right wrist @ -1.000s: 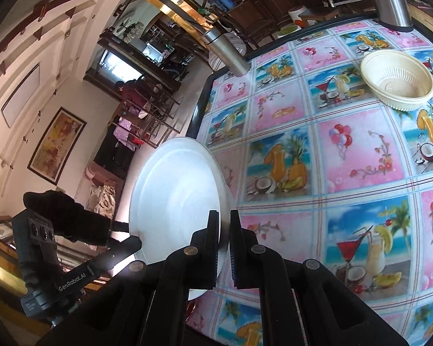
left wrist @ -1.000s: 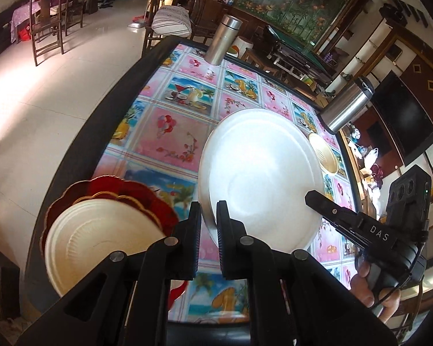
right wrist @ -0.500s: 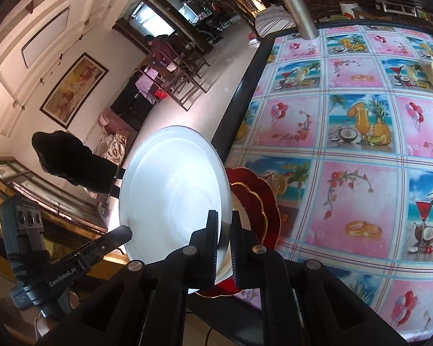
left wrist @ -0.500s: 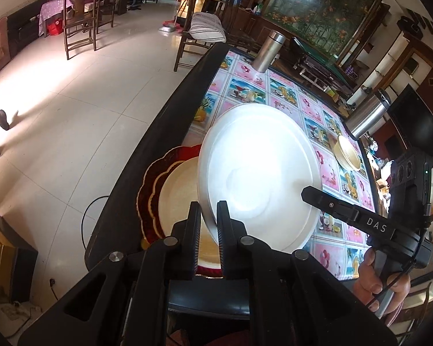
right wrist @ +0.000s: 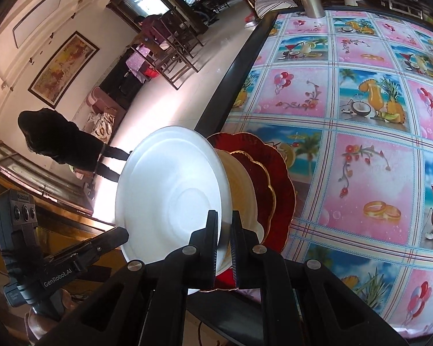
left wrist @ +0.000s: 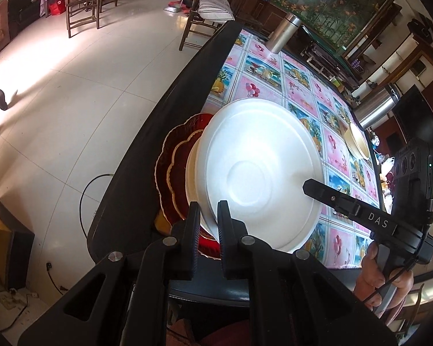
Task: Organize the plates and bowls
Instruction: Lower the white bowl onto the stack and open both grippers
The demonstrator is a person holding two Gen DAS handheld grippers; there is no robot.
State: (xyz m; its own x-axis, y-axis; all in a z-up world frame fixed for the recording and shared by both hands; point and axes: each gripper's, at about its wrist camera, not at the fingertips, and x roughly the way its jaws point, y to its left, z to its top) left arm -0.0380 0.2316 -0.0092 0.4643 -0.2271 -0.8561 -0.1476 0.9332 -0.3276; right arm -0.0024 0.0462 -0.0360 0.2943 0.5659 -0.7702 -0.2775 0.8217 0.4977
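Observation:
A large white plate (left wrist: 259, 173) is held by both grippers on opposite rims, just above a stack at the table's near corner. My left gripper (left wrist: 208, 213) is shut on its near rim. My right gripper (right wrist: 224, 225) is shut on the other rim, where the white plate (right wrist: 170, 196) shows too. Under it sit a cream plate (left wrist: 192, 167) and a scalloped red plate (left wrist: 173, 155) with gold trim. In the right wrist view the cream plate (right wrist: 242, 184) and red plate (right wrist: 274, 173) show beside the white one. A cream bowl (left wrist: 356, 141) lies far right.
The table (right wrist: 360, 115) has a pink and blue picture cloth and a dark rim (left wrist: 170, 106). Two steel flasks (left wrist: 283, 33) (left wrist: 376, 106) stand at the far side. A person in black (right wrist: 60, 144) stands on the floor. Chairs stand beyond the table.
The white plate, held by both grippers, has moved left over the table's corner and now sits directly above the cream and red plates, lower and closer to them than before.

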